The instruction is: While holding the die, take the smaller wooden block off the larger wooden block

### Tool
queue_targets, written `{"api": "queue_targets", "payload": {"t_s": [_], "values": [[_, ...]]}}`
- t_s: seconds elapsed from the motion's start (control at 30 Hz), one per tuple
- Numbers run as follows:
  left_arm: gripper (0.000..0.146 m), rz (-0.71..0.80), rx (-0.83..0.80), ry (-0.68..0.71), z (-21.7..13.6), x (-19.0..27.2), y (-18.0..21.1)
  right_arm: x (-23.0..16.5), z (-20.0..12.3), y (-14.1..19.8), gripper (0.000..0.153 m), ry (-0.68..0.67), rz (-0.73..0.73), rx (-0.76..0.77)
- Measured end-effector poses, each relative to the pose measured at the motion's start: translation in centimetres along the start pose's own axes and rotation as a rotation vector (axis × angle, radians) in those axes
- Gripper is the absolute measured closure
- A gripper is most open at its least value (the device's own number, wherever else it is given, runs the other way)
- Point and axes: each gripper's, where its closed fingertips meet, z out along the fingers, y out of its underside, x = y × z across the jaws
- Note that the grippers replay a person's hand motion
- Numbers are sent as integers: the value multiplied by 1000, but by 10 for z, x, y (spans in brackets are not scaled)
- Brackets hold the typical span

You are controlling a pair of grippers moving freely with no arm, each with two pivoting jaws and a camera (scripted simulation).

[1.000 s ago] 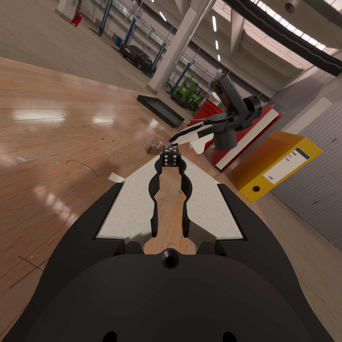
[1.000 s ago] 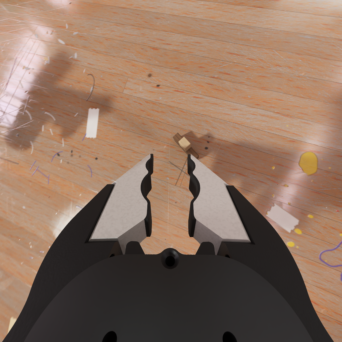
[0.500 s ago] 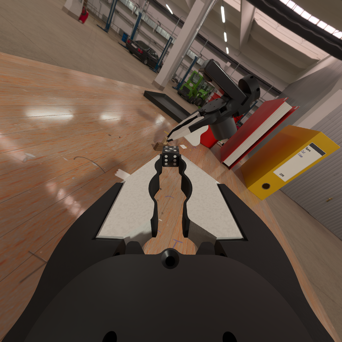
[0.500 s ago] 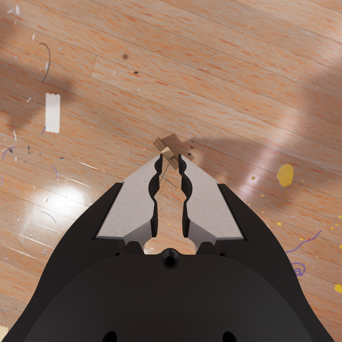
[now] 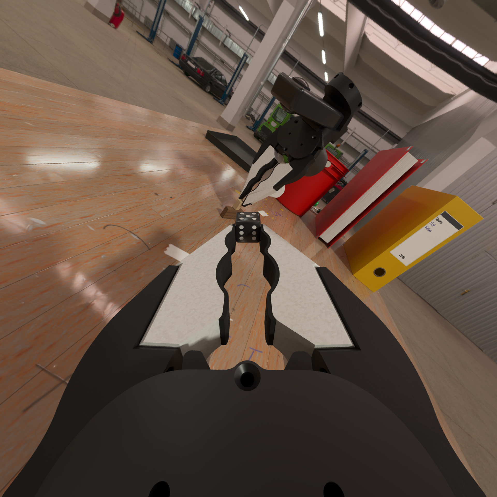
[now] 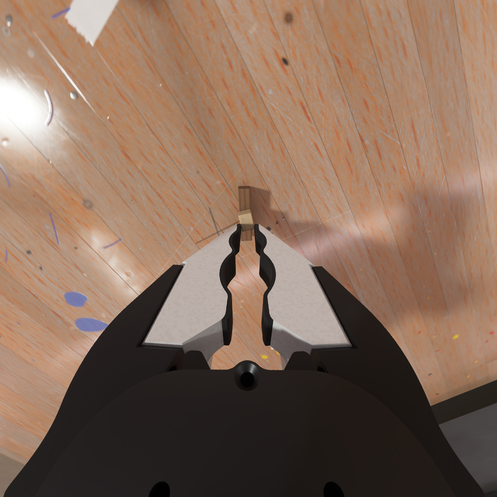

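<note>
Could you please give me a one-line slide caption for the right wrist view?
Right claw closing around the smaller wooden block atop the larger wooden block.

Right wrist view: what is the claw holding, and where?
The right claw pinches the smaller wooden block by its sides at the fingertips, just above the larger wooden block.

- The surface (image 6: 349, 134) is glossy varnished wood planks, scuffed and scratched, with paint flecks (lights reflect off it).
- Larger wooden block (image 6: 243, 199) looks darker, grain showing; smaller wooden block (image 6: 246, 218) is pale, smooth wood.
- Die (image 5: 247, 227) is smooth black with white pips, probably plastic.
- Fingers (image 5: 188, 290): matt speckled white faces, smooth black inner edges.
- Binder (image 5: 408, 236) has a satin yellow cover.
</note>
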Motion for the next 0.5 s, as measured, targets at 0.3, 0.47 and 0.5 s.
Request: {"api": "queue_targets", "payload": {"t_s": [0.3,0.47,0.5], "values": [[130,-16,0,2,0,-2,1,4,5,5,142,-32,-95,-23],[130,-22,-3,-1,0,-4,2,1,8,1,138,-16,-69,-16],[130,-24,-4,-2,1,-5,2,1,8,1,138,-9,-67,-19]]}}
